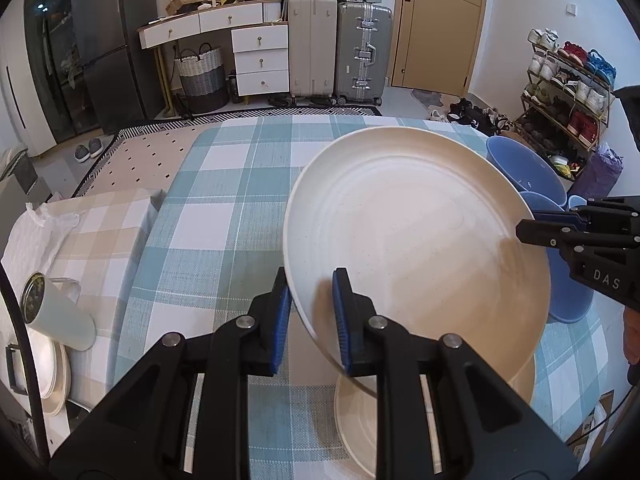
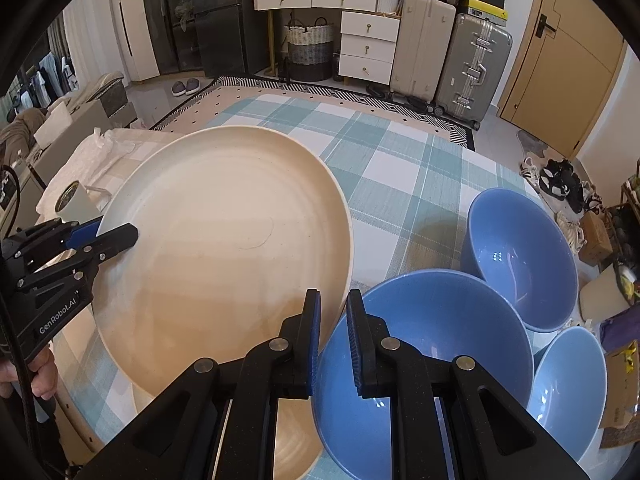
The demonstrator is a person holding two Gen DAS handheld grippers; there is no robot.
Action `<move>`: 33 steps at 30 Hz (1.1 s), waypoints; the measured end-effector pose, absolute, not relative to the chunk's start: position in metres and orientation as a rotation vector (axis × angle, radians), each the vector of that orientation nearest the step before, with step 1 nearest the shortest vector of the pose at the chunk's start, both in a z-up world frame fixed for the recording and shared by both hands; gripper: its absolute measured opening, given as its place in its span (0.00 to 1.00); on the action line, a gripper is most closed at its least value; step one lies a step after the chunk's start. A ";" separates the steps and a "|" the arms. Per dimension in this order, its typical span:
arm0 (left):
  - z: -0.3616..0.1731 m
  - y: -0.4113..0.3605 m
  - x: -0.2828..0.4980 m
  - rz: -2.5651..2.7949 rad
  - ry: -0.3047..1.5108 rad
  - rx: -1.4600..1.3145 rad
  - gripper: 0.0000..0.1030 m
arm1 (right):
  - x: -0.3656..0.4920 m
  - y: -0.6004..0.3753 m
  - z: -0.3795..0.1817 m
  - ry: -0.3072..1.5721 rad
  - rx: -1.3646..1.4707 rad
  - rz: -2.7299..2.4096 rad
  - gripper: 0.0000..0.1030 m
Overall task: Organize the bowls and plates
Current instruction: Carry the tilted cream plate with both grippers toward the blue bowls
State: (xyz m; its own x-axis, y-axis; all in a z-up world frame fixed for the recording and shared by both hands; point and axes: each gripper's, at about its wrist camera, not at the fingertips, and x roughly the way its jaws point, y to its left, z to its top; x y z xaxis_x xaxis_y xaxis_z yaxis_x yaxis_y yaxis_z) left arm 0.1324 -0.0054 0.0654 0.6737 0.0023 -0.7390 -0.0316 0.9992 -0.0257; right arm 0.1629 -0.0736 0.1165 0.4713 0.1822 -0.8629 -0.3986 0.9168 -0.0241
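The left gripper (image 1: 312, 312) pinches one rim of the wide cream ceramic plate (image 1: 416, 240), the right gripper (image 2: 334, 336) the opposite rim, holding it tilted above a second cream plate (image 1: 360, 412) on the checked tablecloth (image 1: 224, 184). Uneven pulling risks slipping it onto the glossy blue bowls (image 2: 520, 256).

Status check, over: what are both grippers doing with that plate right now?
Left gripper and right gripper both shut on cream plate rim, opposite sides. Plate lifted, tilted. Second plate underneath; blue bowls close alongside.
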 end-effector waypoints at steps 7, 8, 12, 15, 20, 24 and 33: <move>0.059 -0.006 0.122 0.016 0.832 -0.042 0.16 | 0.149 -0.076 0.113 1.024 -0.237 0.371 0.13; 0.057 -0.005 0.121 0.013 0.834 -0.044 0.16 | 0.147 -0.077 0.113 1.025 -0.237 0.372 0.13; 0.051 -0.006 0.114 0.008 0.841 -0.042 0.16 | 0.139 -0.078 0.111 1.027 -0.240 0.379 0.13; 0.048 -0.005 0.110 0.006 0.841 -0.043 0.16 | 0.131 -0.079 0.110 1.026 -0.243 0.382 0.13; 0.042 -0.003 0.104 0.006 0.844 -0.035 0.16 | 0.119 -0.078 0.108 1.022 -0.250 0.394 0.13; 0.039 -0.003 0.099 0.000 0.850 -0.025 0.17 | 0.112 -0.077 0.106 1.019 -0.254 0.400 0.13; 0.032 -0.007 0.086 -0.005 0.848 0.006 0.17 | 0.098 -0.078 0.097 1.031 -0.252 0.403 0.13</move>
State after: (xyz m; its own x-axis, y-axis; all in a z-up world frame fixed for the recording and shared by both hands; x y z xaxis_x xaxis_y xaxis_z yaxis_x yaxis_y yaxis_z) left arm 0.0860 -0.0074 0.0323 0.6612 -0.0018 -0.7502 0.0067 1.0000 0.0035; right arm 0.0975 -0.0778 0.0967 0.4508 0.2049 -0.8688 -0.4382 0.8988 -0.0154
